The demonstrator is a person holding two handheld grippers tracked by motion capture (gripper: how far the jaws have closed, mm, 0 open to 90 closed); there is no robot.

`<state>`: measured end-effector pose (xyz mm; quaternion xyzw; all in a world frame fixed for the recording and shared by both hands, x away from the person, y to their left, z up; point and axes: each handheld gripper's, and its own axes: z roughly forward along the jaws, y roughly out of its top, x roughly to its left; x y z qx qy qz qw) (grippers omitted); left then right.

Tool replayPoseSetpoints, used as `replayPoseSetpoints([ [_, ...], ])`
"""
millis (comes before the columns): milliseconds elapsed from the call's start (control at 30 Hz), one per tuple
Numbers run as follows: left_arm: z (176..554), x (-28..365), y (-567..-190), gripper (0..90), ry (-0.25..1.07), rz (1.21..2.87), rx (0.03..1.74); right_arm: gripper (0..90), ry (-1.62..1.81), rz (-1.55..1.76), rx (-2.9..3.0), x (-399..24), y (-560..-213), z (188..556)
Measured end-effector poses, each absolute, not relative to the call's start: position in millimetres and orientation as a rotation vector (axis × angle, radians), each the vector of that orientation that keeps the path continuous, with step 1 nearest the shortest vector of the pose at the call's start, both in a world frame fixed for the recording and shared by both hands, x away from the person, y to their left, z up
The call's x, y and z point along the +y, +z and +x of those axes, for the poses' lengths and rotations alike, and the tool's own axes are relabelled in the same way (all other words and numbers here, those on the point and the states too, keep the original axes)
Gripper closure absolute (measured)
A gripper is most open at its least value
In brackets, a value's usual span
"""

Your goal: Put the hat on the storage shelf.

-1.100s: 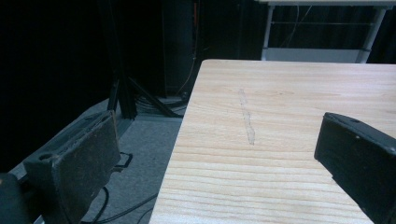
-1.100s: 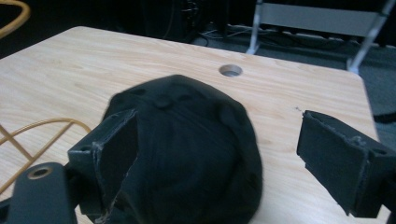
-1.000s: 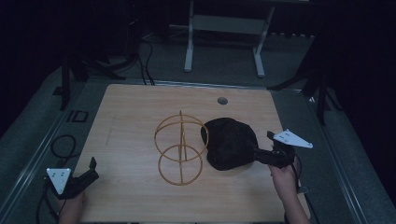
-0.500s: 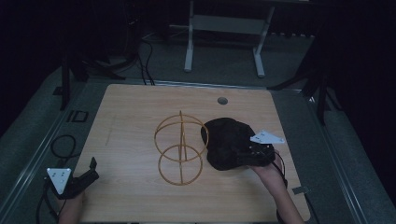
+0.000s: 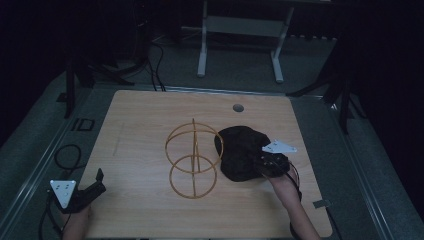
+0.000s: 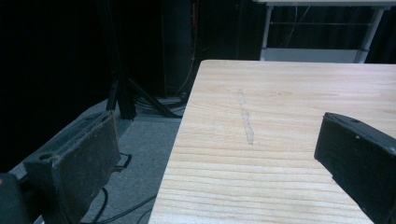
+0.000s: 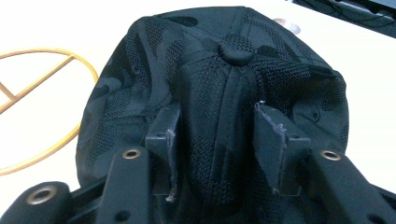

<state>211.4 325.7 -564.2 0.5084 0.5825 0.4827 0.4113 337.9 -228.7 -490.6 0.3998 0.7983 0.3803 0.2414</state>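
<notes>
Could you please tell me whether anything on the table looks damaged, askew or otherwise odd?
The black mesh cap is bunched into a raised fold between the right gripper fingers. A pale scuffed streak marks the wooden table. The gold wire stand stands upright; nothing is spilled.

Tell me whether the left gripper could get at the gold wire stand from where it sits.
Probably yes: the left gripper is open at the near-left corner, with bare table between it and the gold wire stand.

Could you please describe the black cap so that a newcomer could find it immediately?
On the wooden table, look right of the gold wire stand. The black cap lies there, pinched by the right gripper: it is the one soft, dark mesh thing.
</notes>
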Motion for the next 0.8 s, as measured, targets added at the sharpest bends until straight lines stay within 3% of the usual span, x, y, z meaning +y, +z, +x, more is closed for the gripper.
replayPoseSetpoints([
  [233,211.6,325.5,-564.2,0.6,1.216,1.28,1.466,70.8,1.025,1.088,2.183,-225.7,-491.1,338.3],
  [367,211.5,325.6,-564.2,0.6,1.216,1.28,1.465,83.7,0.999,1.093,2.174,-223.7,-490.0,338.5],
  [800,211.7,325.5,-564.2,0.6,1.215,1.281,1.467,86.4,1.055,1.118,2.102,-237.3,-468.9,334.5],
])
